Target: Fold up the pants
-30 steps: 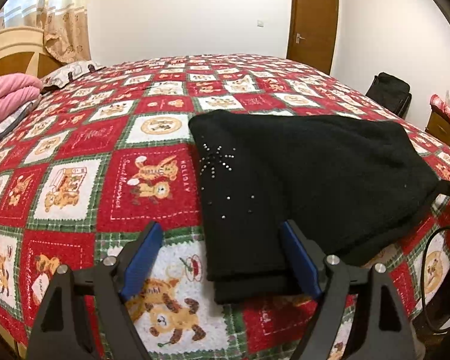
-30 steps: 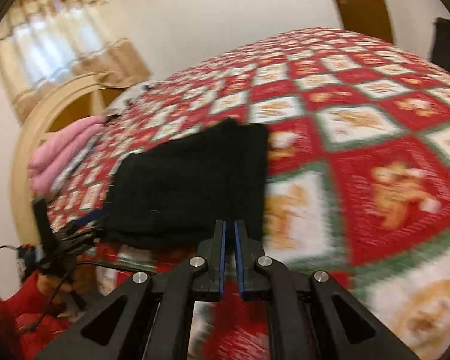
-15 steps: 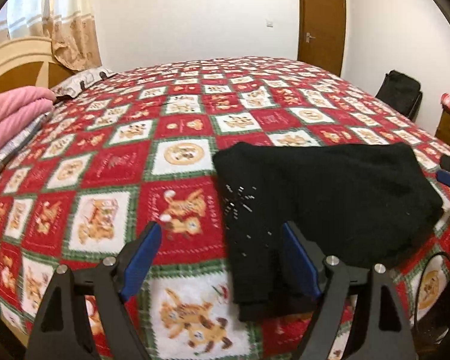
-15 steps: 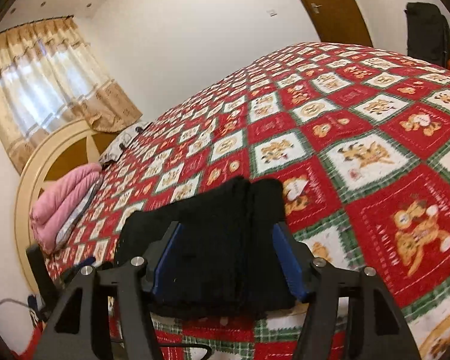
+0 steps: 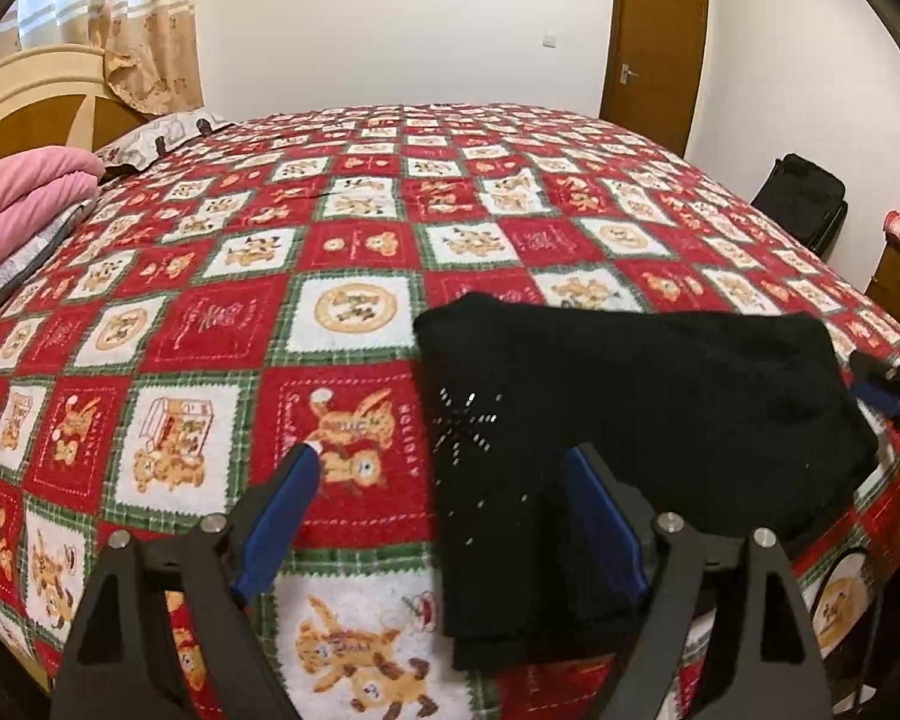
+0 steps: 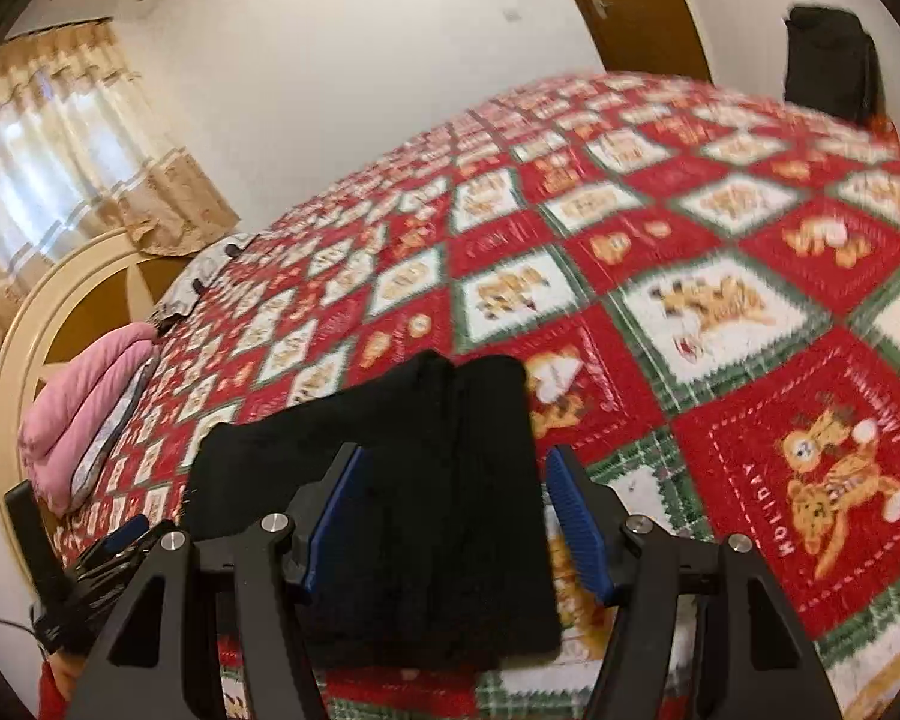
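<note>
Folded black pants (image 5: 660, 420) on bed (image 5: 210, 324); left gripper (image 5: 444, 528) jaws opening wide, right gripper (image 6: 450, 516) jaws apart, both w/ pants edge between, unpinched.

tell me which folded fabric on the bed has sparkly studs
The black pants near the bed's edge; the pink blanket by the headboard is plain.

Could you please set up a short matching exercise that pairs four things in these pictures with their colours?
Things:
1. folded pants
2. quilt at the headboard
3. door
4. left gripper pads

Colours:
A. pink
B. blue
C. black
D. brown

Pairs: 1-C, 2-A, 3-D, 4-B
</note>
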